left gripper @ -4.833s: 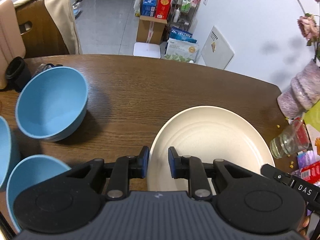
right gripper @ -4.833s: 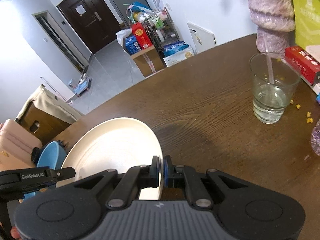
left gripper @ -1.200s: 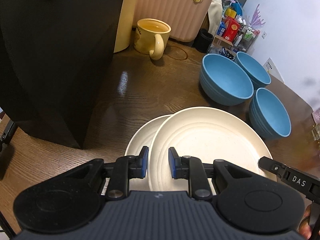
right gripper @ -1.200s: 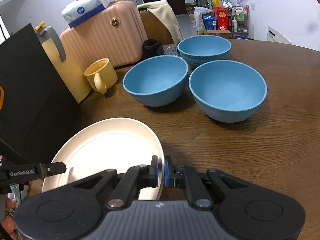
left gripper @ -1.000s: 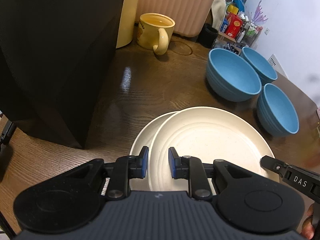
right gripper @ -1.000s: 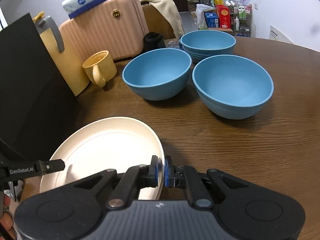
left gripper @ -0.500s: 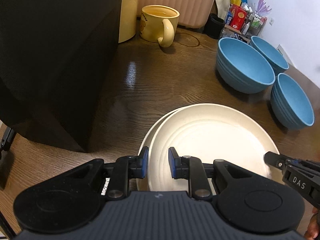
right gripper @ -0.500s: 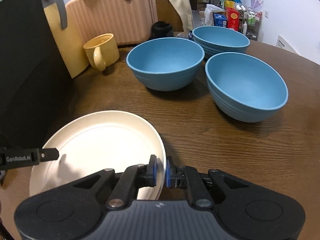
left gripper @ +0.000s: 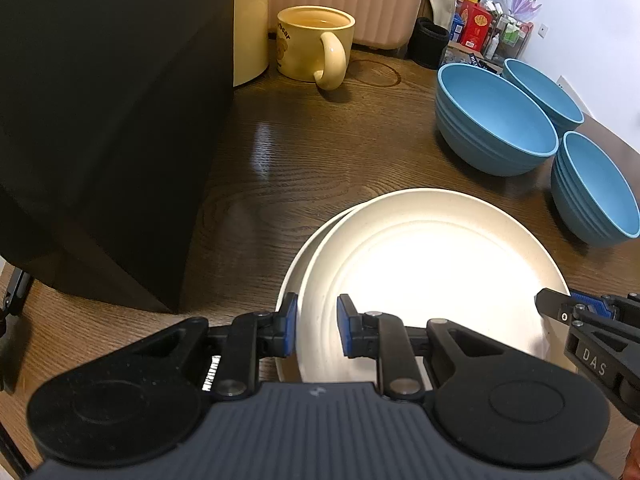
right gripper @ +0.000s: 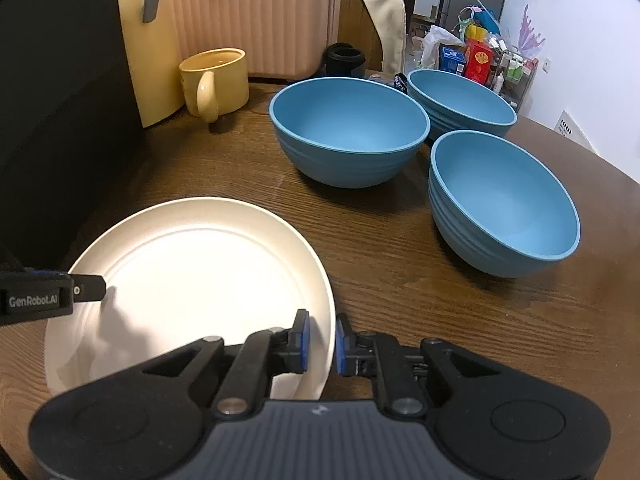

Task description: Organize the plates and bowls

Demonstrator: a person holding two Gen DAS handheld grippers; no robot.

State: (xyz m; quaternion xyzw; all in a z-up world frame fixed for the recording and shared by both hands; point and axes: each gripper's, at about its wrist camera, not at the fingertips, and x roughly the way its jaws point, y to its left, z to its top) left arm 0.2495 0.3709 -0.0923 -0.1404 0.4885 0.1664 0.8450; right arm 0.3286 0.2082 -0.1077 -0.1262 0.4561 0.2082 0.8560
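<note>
Jaws of the right gripper [right gripper: 319,340] are opening around the top plate's [right gripper: 192,276] rim, apparently clear; left gripper [left gripper: 316,330] stays narrow.

Plate [left gripper: 432,272] on plate [left gripper: 298,276], bowls [left gripper: 496,120] right

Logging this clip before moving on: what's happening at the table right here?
A person with a gripper in each hand is stacking cream plates. The top plate lies on a second plate, slightly offset. The right gripper has the top plate's rim between its jaws, which are opening, so it looks like a release. The left gripper straddles the opposite rim with a gap showing. Three blue bowls sit unstacked beyond, near a yellow mug.
</note>
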